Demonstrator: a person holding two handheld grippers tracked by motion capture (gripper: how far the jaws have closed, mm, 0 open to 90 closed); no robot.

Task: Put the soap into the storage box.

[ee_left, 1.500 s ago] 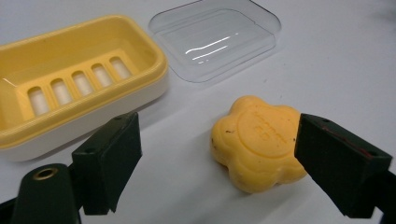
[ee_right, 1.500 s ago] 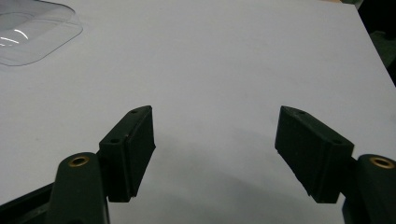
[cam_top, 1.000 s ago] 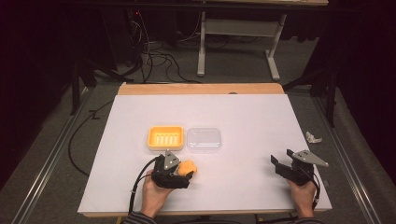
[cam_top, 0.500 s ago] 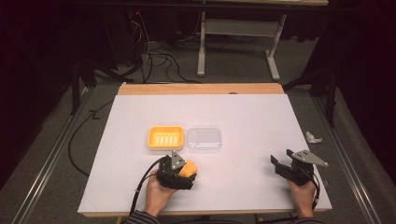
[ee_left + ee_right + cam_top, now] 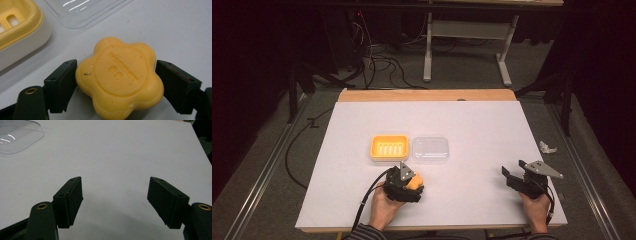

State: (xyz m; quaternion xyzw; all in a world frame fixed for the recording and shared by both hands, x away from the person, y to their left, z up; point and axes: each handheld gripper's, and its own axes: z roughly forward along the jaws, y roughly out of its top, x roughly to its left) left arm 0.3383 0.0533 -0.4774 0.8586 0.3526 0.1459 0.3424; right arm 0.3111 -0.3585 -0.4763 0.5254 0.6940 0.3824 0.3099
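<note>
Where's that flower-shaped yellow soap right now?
The soap sits between the left gripper jaws, near the table's front edge, just in front of the yellow dish and clear lid.

Orange soap (image 5: 119, 77), yellow dish (image 5: 389, 147)

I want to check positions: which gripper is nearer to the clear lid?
Left. The left gripper holds the soap just below the clear lid; the right gripper sits far toward the table's right edge.

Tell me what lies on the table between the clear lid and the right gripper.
Nothing: the high view shows bare white table between the clear lid and the right gripper. The right gripper view shows its open jaws over bare surface too.
</note>
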